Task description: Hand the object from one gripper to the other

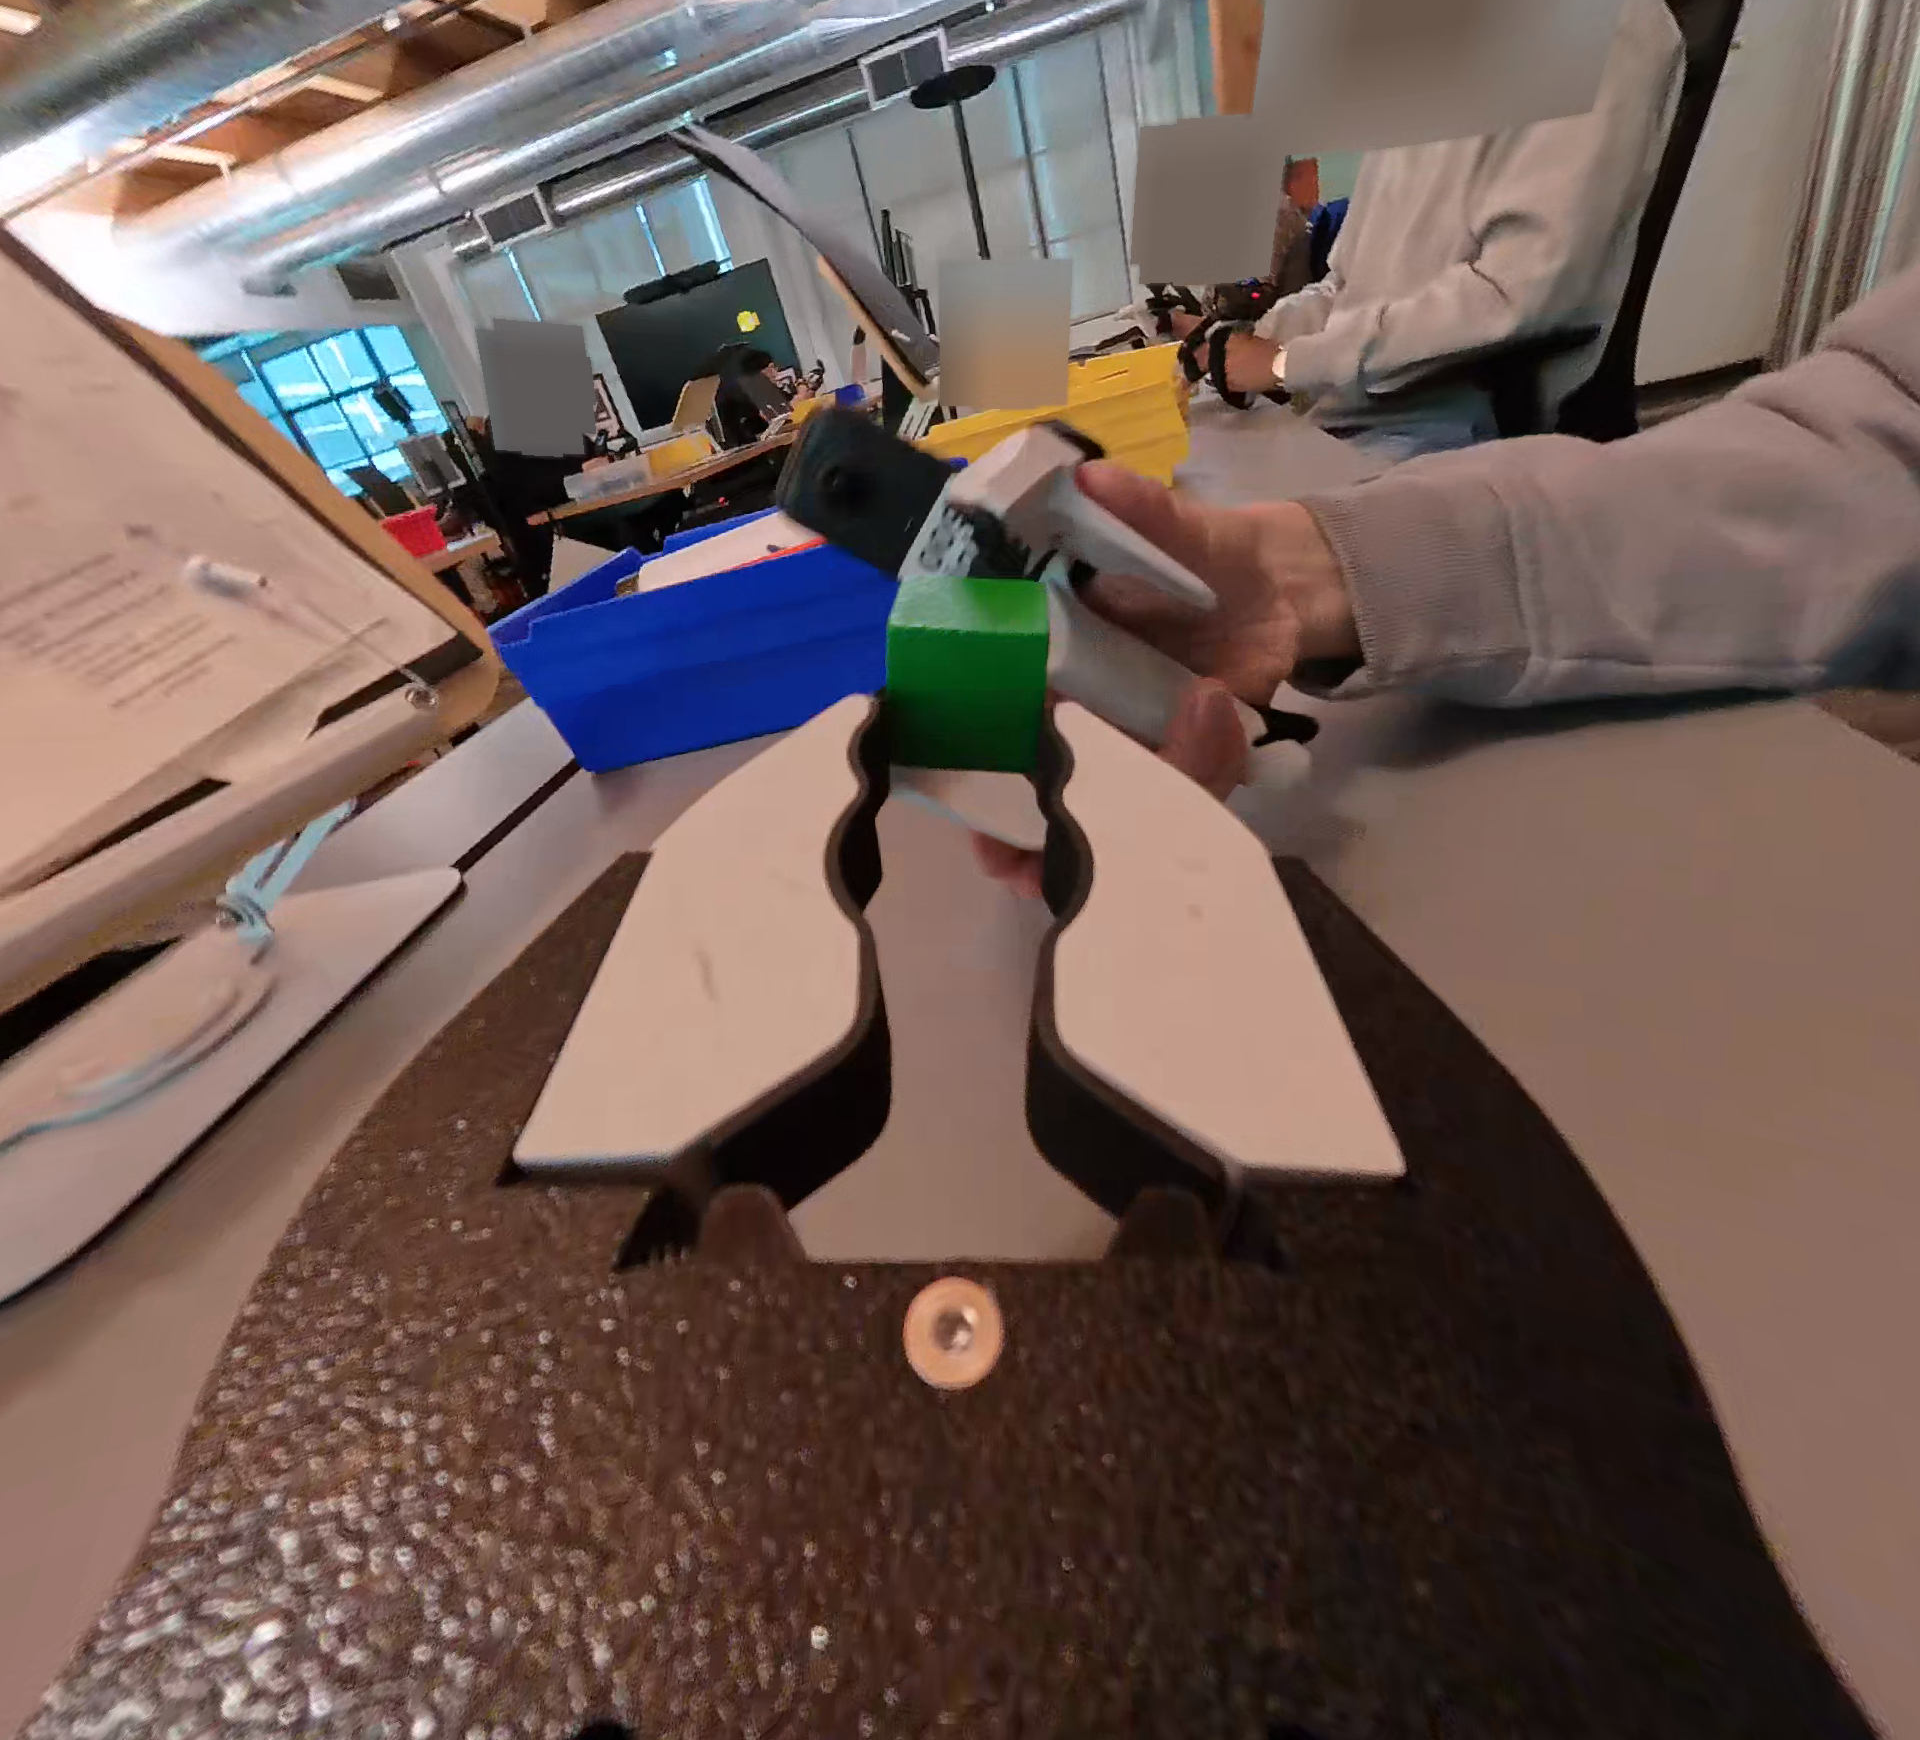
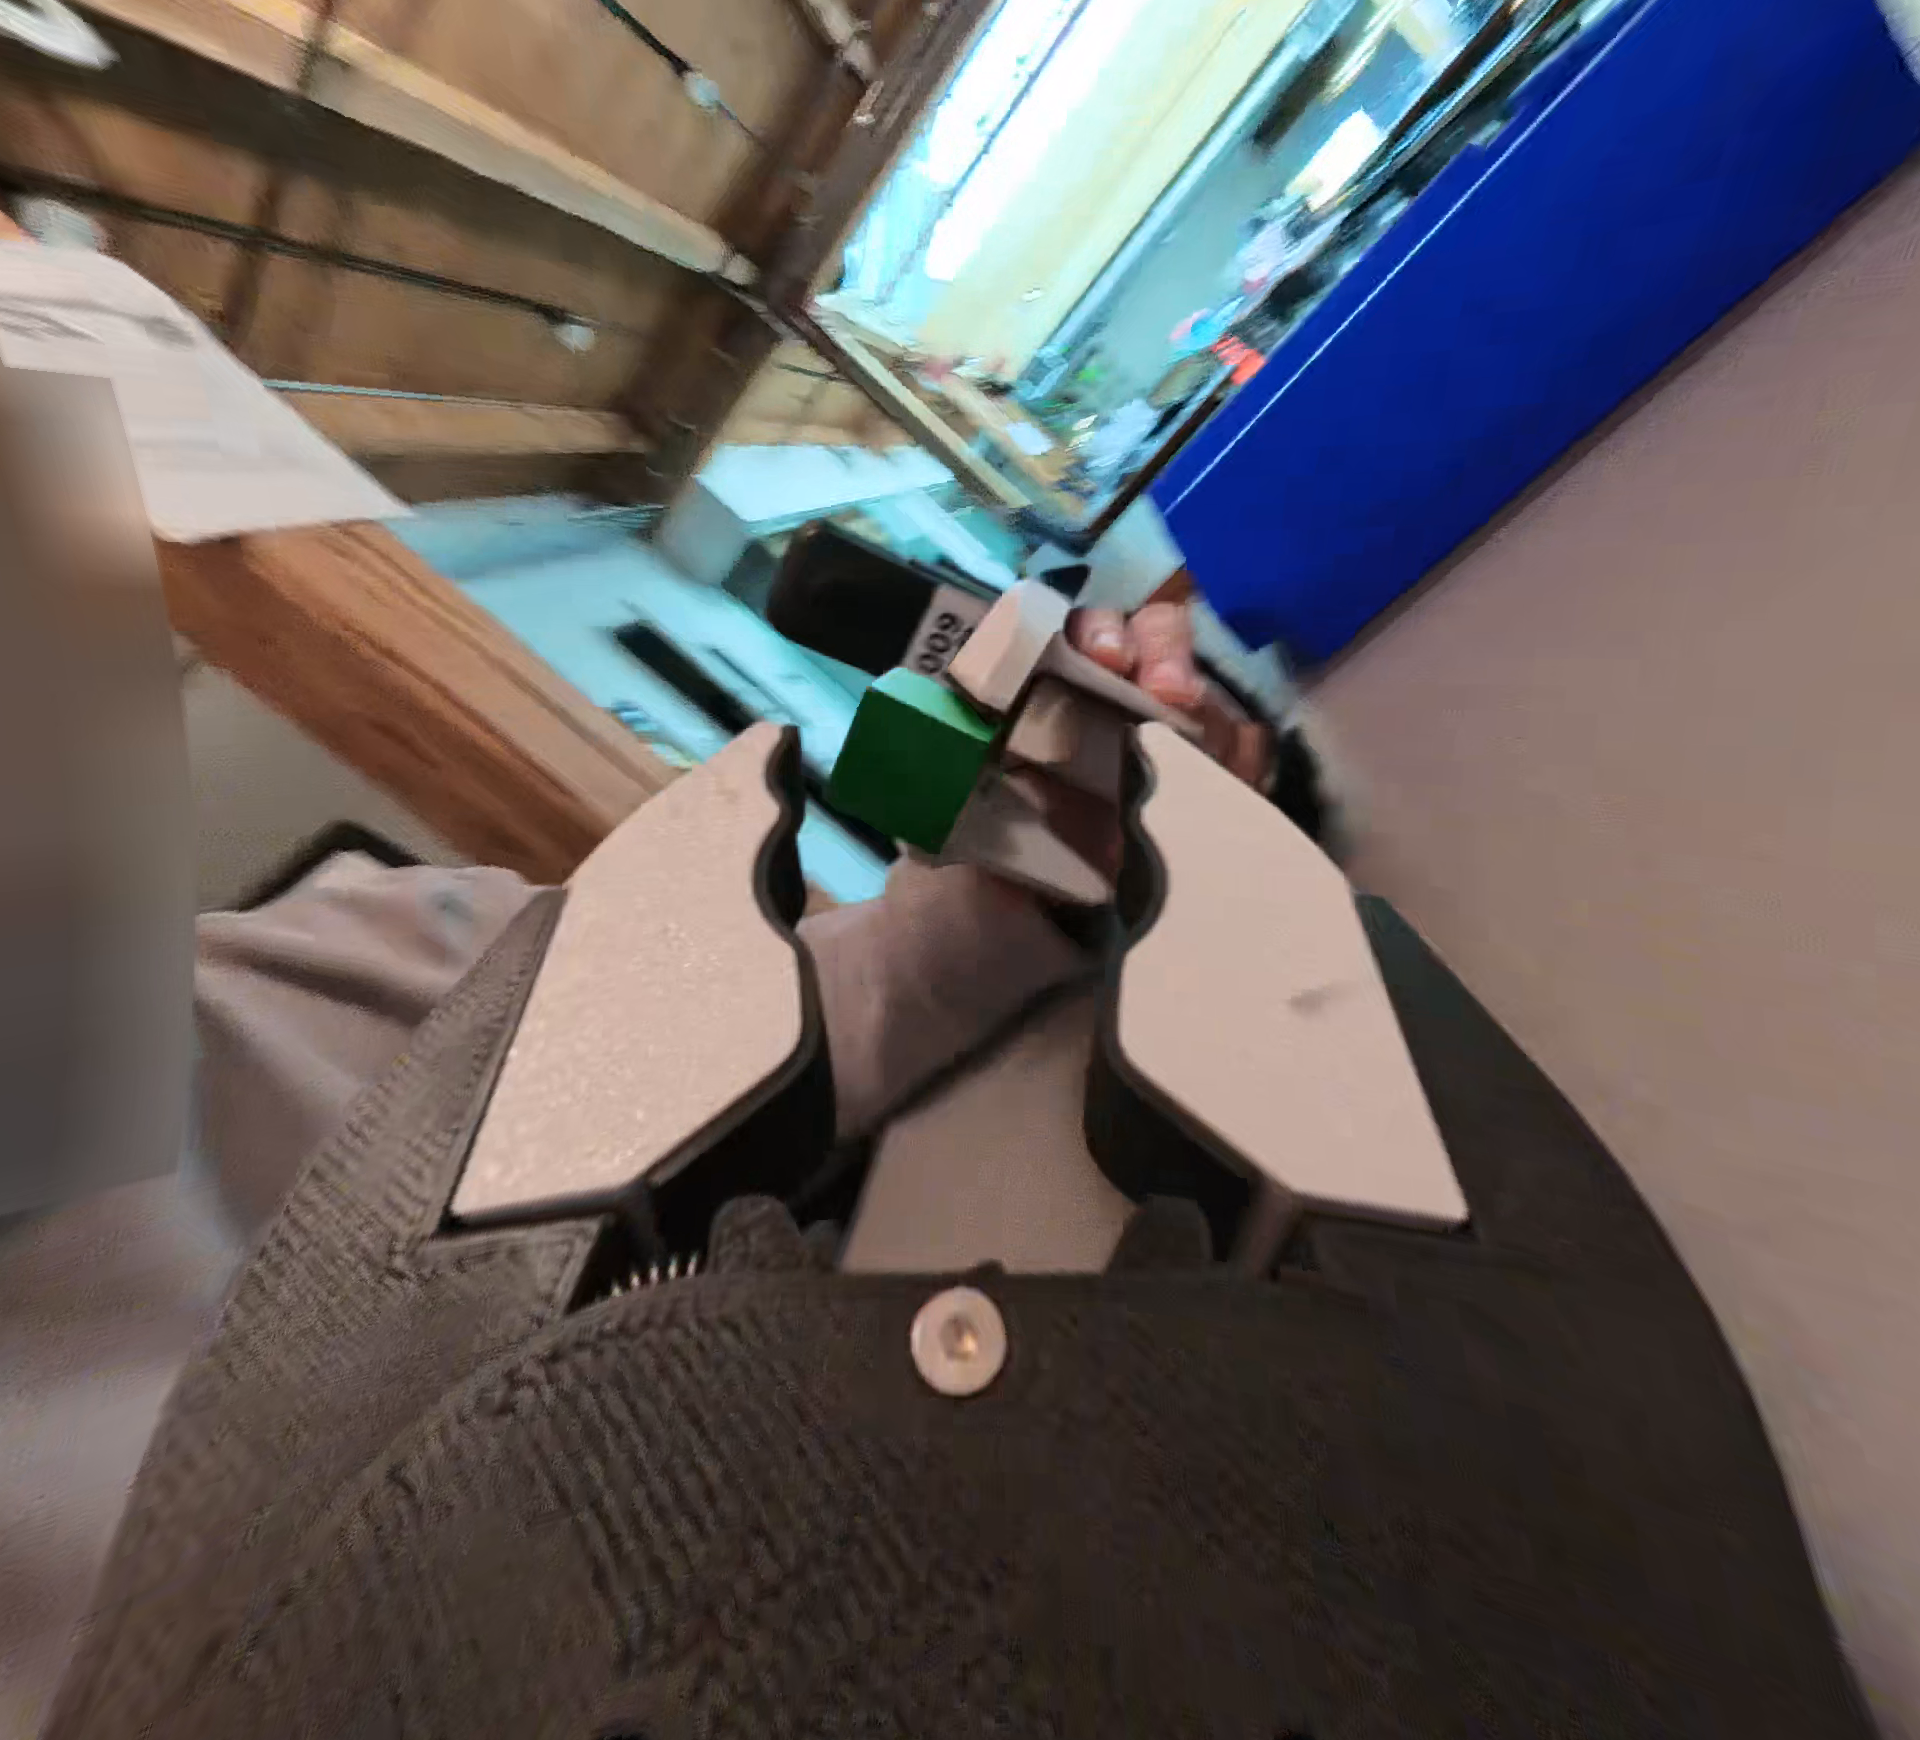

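A green cube (image 1: 966, 667) is clamped between the tips of my left gripper (image 1: 961, 724), held in the air above the grey table (image 1: 1558, 963). My right gripper (image 2: 961, 765) is open. The cube (image 2: 909, 771) sits at the level of its fingertips, nearer its left finger, and I see no contact. In the left wrist view the right gripper's camera (image 1: 857, 485) faces me just behind the cube, held by a hand (image 1: 1226, 599) in a grey sleeve. The right wrist view is blurred.
A blue bin (image 1: 707, 651) stands on the table just behind the cube and also shows in the right wrist view (image 2: 1507, 391). A yellow bin (image 1: 1101, 417) is farther back. A wooden stand with paper (image 1: 208, 568) is at the left. People sit in the background. Less than 4 cm separates the two grippers' tips.
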`<state>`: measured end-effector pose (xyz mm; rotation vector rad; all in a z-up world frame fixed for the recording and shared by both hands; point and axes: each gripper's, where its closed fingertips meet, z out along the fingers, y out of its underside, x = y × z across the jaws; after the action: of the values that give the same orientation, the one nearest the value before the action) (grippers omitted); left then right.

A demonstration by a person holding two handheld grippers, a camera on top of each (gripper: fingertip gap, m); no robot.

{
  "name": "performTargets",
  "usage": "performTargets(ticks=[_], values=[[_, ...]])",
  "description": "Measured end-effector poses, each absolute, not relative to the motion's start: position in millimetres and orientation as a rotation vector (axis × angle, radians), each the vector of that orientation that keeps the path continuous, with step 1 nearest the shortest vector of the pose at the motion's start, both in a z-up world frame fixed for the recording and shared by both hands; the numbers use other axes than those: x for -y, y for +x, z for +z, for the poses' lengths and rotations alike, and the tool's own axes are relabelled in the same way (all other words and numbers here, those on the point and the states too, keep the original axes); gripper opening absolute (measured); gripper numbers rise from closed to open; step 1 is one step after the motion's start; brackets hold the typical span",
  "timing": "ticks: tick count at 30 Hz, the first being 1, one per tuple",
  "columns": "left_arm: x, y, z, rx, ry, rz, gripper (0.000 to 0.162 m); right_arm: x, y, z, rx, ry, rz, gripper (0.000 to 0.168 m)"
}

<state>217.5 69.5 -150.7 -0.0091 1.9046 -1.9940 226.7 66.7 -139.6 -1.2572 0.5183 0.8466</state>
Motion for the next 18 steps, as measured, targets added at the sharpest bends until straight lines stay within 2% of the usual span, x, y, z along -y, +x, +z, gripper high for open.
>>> performTargets(ticks=[2, 4, 6, 11, 14, 18], values=[[-66, 216, -154, -1.916, 0.029, -1.938, 0.027, -72, 218, -148, -0.514, -1.278, 0.940, 0.049], [-65, 217, -161, -1.940, 0.056, -1.866, 0.027, -76, 215, -153, -0.515, -1.318, 0.921, 0.050], [-64, 220, -165, -1.951, 0.063, -1.813, 0.027, -76, 213, -150, -0.487, -1.315, 0.910, 0.034], [-63, 224, -168, -1.955, 0.028, -1.746, 0.027, -75, 216, -151, -0.424, -1.378, 0.799, 0.031], [-69, 235, -166, -1.958, -0.149, -1.787, 0.031, -75, 231, -156, -0.392, -1.492, 0.470, 0.029], [-75, 245, -156, -1.972, -0.465, -1.954, 0.046, -63, 265, -166, -0.332, -1.703, -0.245, 0.029]])
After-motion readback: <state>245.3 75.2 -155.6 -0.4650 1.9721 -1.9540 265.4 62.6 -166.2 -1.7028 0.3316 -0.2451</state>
